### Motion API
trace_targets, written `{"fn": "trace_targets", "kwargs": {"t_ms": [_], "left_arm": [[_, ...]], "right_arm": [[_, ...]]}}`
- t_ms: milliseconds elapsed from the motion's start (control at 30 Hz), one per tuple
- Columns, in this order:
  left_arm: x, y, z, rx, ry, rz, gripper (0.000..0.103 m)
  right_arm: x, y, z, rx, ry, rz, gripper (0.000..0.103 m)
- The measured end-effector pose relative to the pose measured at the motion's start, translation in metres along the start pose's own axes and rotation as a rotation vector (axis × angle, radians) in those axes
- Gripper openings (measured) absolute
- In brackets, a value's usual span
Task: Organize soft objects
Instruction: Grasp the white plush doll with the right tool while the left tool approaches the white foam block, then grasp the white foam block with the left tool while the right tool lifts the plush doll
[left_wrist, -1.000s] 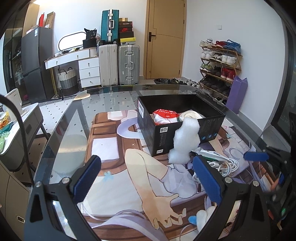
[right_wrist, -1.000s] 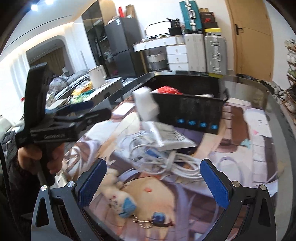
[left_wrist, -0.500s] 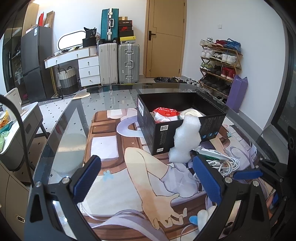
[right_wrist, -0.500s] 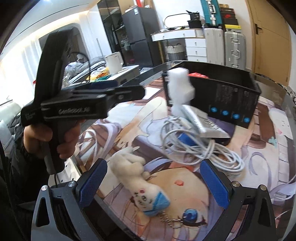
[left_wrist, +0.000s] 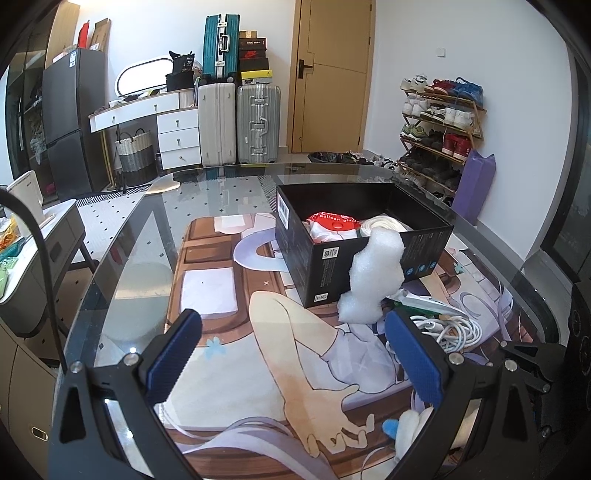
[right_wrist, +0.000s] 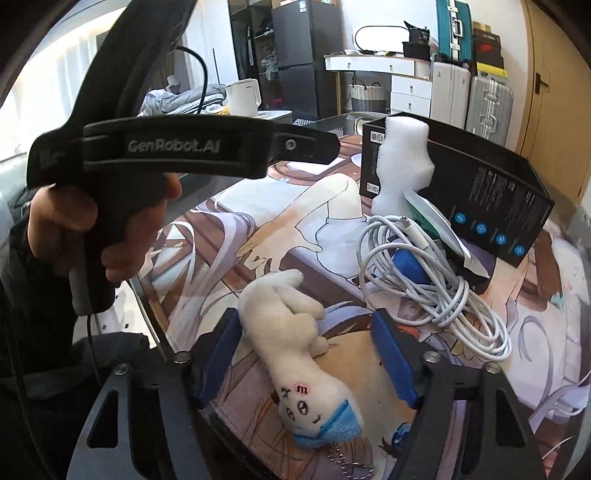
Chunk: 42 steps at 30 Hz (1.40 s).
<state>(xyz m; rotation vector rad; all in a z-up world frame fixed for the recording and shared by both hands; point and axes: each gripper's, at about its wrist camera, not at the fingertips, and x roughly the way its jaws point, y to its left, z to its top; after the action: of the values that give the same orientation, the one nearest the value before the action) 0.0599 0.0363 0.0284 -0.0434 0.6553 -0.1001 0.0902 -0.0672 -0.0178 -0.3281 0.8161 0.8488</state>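
Note:
A cream plush toy with a blue cap lies on the printed mat near the table's front edge. My right gripper straddles its body. The jaws are closing, and the right pad still stands clear of the toy. The toy's blue end shows low in the left wrist view. My left gripper hovers open over the mat with nothing between its fingers. A black box holds a red-and-white packet and a white roll. A white foam piece leans on the box's near wall.
A coiled white cable and a blue item lie beside the toy, in front of the box. A hand grips the left tool's handle at the left. The glass table's edge curves around the mat.
My right gripper has dropped toward the plush toy and rolled, and its jaws have narrowed around it. The left gripper has stayed put.

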Motion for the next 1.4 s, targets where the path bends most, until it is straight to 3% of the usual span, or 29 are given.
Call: {"fn": "trace_targets", "kwargs": {"t_ms": [133,400,1000,1400], "left_arm": [[0.000,0.000,0.000,-0.001,0.000,0.001,0.100],[-0.001,0.002,0.001,-0.009,-0.003,0.004,0.100],[0.003,-0.005,0.000,0.001,0.011,-0.016,0.100],[0.017,-0.024,0.010,0.020,0.022,-0.046,0.100]], "right_arm": [[0.000,-0.001,-0.001,-0.012,-0.002,0.021,0.041],[-0.023,-0.011,-0.001,0.001,-0.054,0.067,0.041],[-0.090,-0.063,0.007,0.170,-0.270,0.016,0.041],[-0.114,-0.090,0.010,0.257,-0.338,-0.042,0.041]]}}
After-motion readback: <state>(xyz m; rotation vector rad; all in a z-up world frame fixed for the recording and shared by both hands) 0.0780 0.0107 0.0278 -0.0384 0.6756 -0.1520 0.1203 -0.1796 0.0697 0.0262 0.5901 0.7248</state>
